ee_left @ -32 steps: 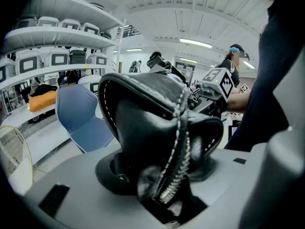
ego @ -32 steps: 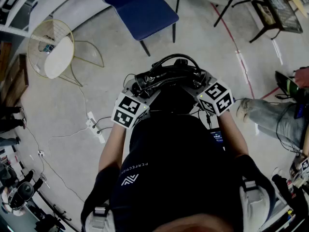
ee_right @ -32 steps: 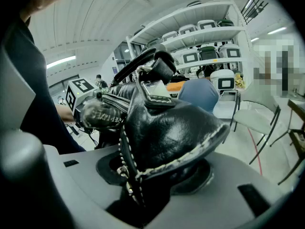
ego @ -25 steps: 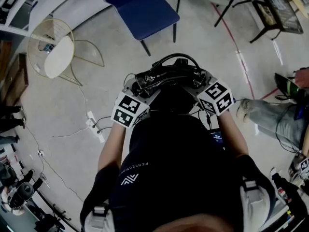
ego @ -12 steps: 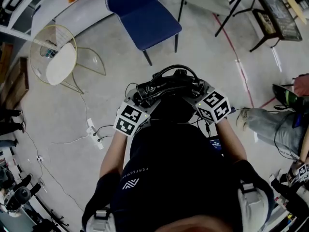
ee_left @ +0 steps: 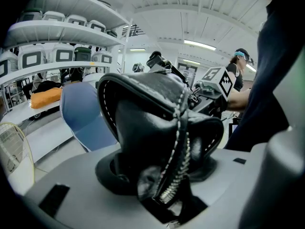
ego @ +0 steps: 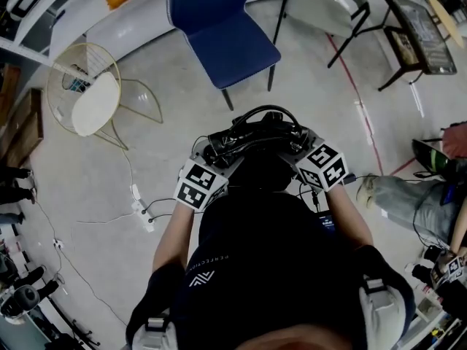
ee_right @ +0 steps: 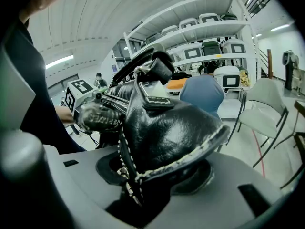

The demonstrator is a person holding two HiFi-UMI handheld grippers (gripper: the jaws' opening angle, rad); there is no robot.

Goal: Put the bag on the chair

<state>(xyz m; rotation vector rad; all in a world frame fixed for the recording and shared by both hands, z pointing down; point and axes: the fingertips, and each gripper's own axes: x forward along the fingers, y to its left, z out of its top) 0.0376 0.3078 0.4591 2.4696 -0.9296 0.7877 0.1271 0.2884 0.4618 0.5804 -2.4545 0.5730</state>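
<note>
Bag (ego: 255,133) is off the floor, carried between both grippers right in front of the person's torso. Black leather, pale stitching, handle loop up on the far side. Not on the chair (ego: 230,39) yet: blue chair stands on the far side of the bag, with a gap of bare floor between them, seat toward the person.

L gripper (ego: 210,159): fingers partway shut on the bag's left end, leather + zipper bunched in the gap, so it's pinching the bag. R gripper (ego: 305,153): same on the right end, fingers partway shut on a fold w/ the stitched seam edge. Both grippers angle down and inward toward each other, marker cubes near the person's wrists.

Rest of room:
- wire-frame chair (ego: 93,100) w/ white round cushion, far left
- power strip (ego: 139,195) + cables on the floor, left of the person
- pale chair (ego: 321,6) to the right of the blue one
- red line (ego: 354,71) on the floor, running near-far on the right
- another person's legs (ego: 405,195) at the right edge
- shelves (ee_left: 57,37) w/ rows of pale units behind the blue chair, orange bundle (ee_left: 45,98) on the lowest
</note>
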